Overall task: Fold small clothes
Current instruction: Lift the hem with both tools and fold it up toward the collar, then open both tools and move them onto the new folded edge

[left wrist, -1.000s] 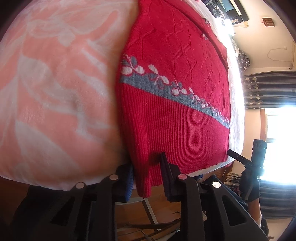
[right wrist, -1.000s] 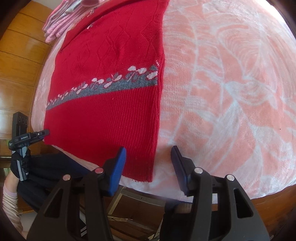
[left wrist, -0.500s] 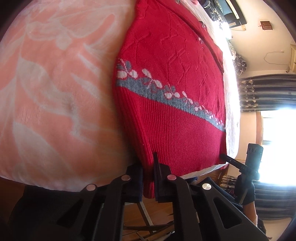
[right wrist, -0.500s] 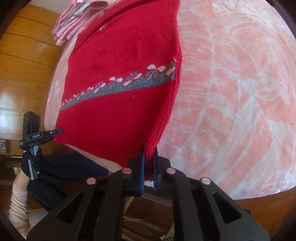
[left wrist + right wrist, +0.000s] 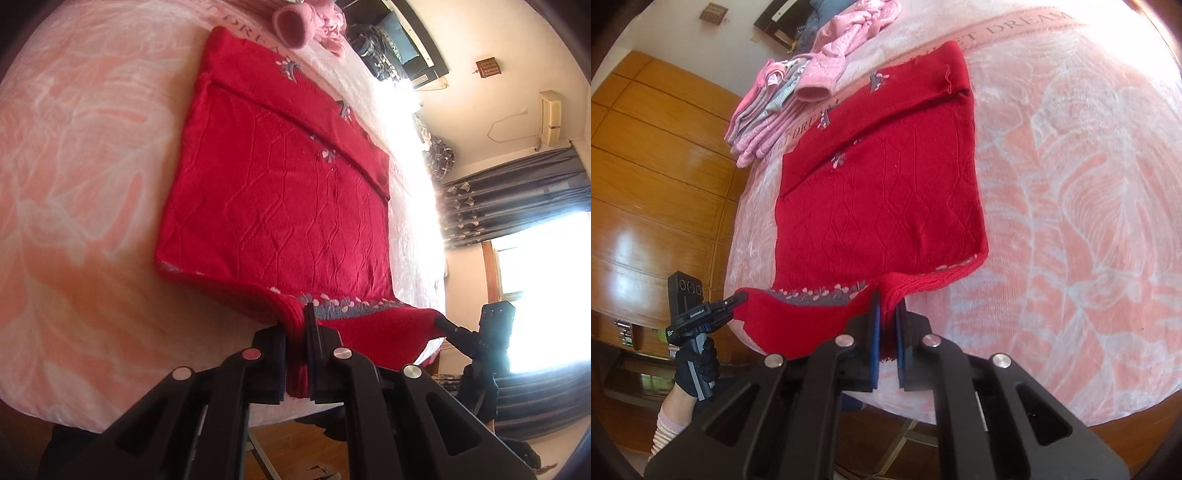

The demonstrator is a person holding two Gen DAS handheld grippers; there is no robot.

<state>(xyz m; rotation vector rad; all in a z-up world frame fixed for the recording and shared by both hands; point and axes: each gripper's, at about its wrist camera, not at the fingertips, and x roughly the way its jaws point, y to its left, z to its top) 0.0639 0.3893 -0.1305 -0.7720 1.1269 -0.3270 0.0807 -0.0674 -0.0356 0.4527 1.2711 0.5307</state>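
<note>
At the near edge of the bed, the left gripper (image 5: pixel 295 354) is pinching one bottom corner of the red sweater (image 5: pixel 288 206), its black jaws pressed tight on the ribbed hem. The right gripper (image 5: pixel 886 343), with blue-padded jaws, is clamping the other corner the same way. Between them the hem is lifting off the fleecy pink blanket (image 5: pixel 1071 184), its grey band with pale flowers curling upward. Beyond, the sweater's body is lying flat, knitted in raised diamond lines, with a sleeve folded across the top. Farther back, a heap of soft pink clothes (image 5: pixel 798 85) is resting beside wooden panelling (image 5: pixel 665 166).
</note>
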